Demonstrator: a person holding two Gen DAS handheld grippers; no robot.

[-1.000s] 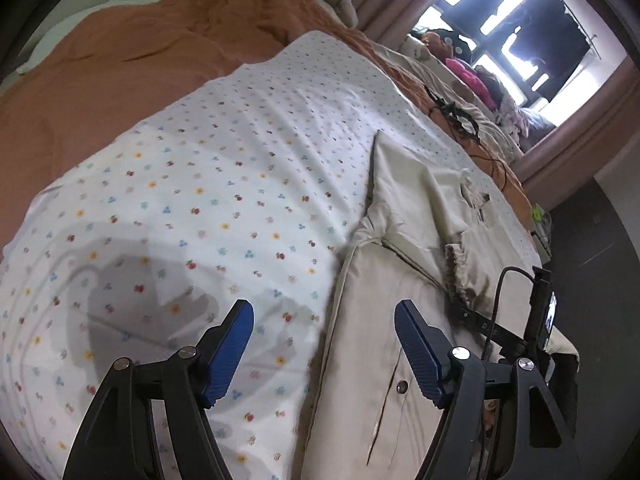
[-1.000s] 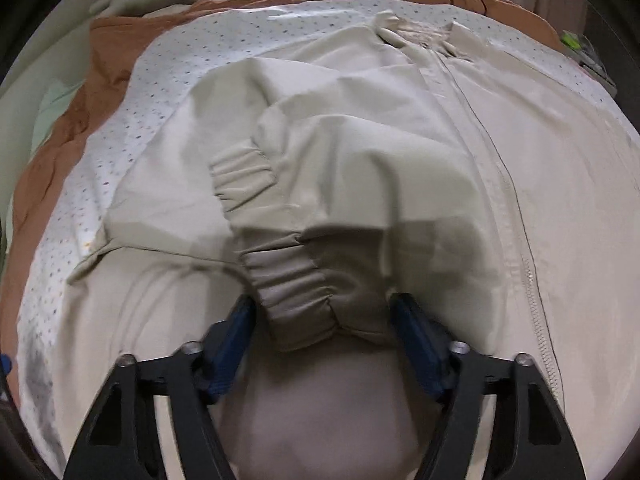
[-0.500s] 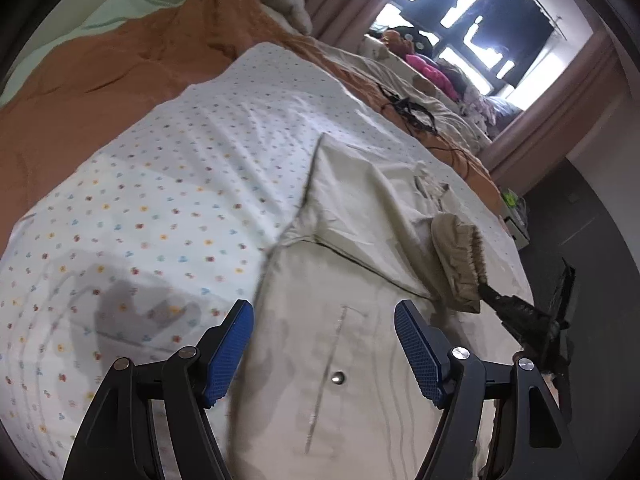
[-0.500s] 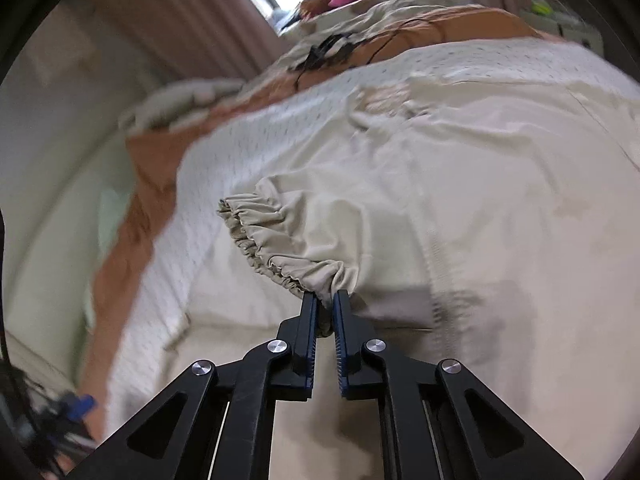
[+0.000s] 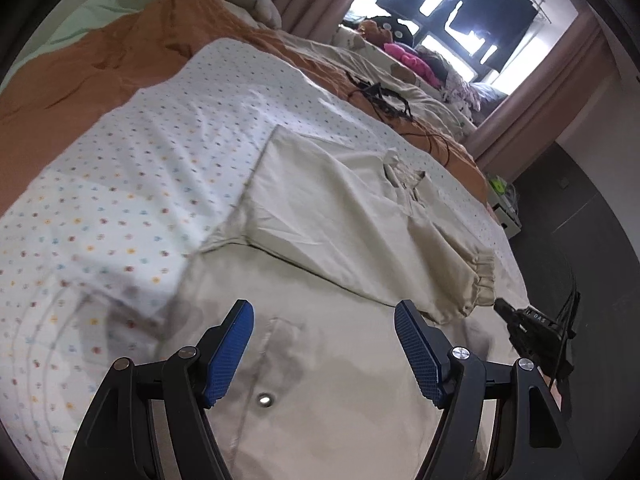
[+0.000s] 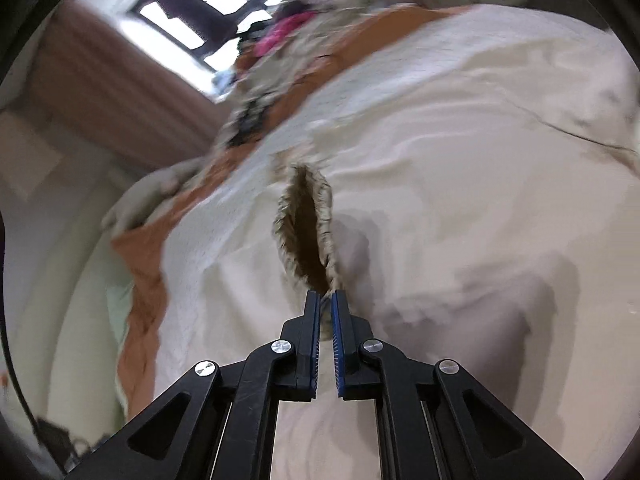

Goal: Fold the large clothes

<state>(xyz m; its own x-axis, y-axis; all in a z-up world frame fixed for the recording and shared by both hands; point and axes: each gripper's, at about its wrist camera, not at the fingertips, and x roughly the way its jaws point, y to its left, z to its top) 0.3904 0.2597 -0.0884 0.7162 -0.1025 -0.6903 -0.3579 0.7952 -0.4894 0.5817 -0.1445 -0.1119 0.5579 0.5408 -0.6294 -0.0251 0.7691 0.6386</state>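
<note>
A large beige jacket (image 5: 320,248) lies spread on the bed. Its sleeve (image 5: 400,248) is folded across the body and ends in an elastic cuff (image 5: 480,280). My left gripper (image 5: 324,344) is open and empty, hovering over the jacket's lower front near a metal snap (image 5: 264,400). My right gripper (image 6: 326,300) is shut on the rim of the cuff (image 6: 306,228), whose opening faces the right wrist camera. The right gripper also shows in the left wrist view (image 5: 520,324), at the right by the cuff.
The jacket rests on a white dotted sheet (image 5: 132,168) over an orange blanket (image 5: 120,52). Black cables (image 5: 380,96) and piled clothes (image 5: 408,60) lie at the far end by the window. The dark floor (image 5: 580,240) lies off the bed's right edge.
My right gripper closed on the cuff and pulled the sleeve out to the right across the jacket. My left gripper shifted from over the sheet to over the jacket front, still open.
</note>
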